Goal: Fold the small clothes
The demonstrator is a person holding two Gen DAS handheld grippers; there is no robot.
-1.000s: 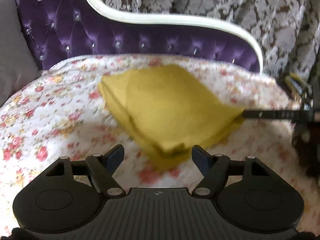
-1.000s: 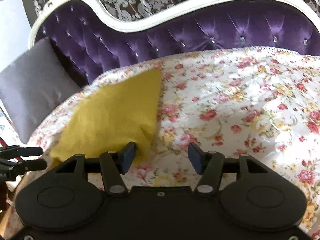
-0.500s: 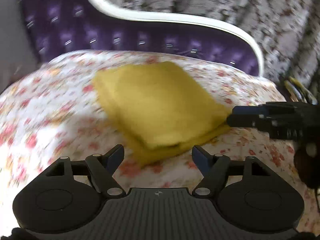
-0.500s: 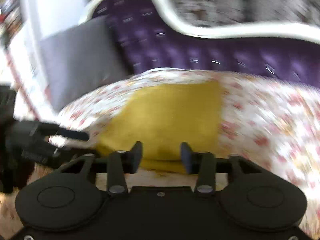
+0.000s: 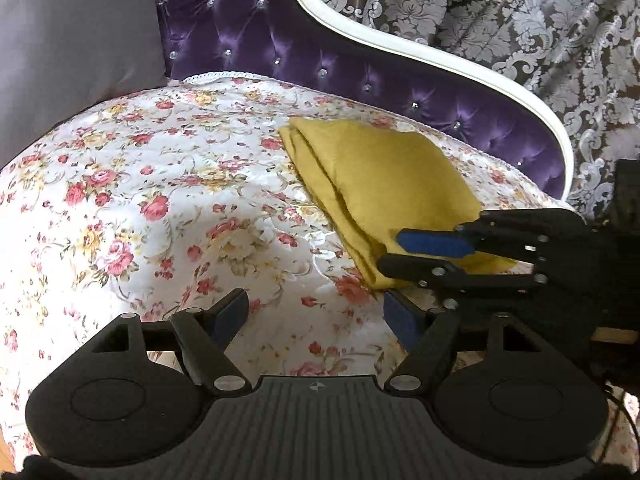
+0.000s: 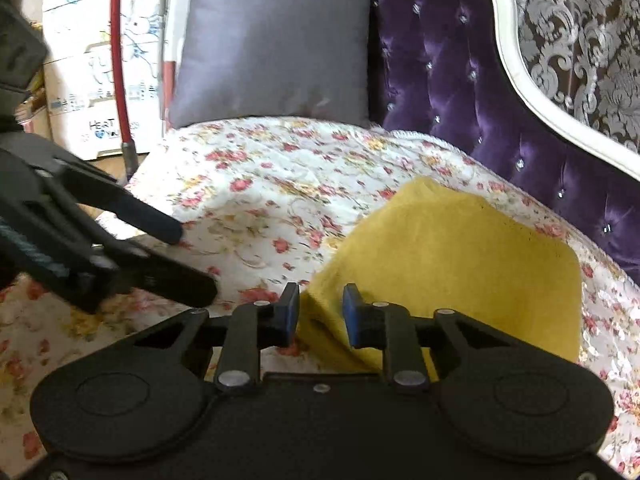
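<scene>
A folded yellow cloth (image 5: 380, 184) lies on the floral bedspread (image 5: 160, 208), toward the right. It also shows in the right wrist view (image 6: 460, 264). My left gripper (image 5: 316, 316) is open and empty, in front of the cloth's near corner. My right gripper (image 6: 320, 308) has its jaws narrowed around the cloth's near corner, with a gap left between the pads. In the left wrist view the right gripper (image 5: 396, 252) comes in from the right, one finger over the cloth edge and one below it.
A purple tufted headboard (image 5: 280, 52) with a white frame runs behind the bed. A grey pillow (image 6: 276, 44) stands at the left end. A cardboard box (image 6: 100, 56) and a red pole (image 6: 120, 60) stand beyond the bed edge.
The cloth has been shifted to the right side of the bed. My right gripper swung left to the cloth's near corner and narrowed its jaws around it. My left gripper stayed open.
</scene>
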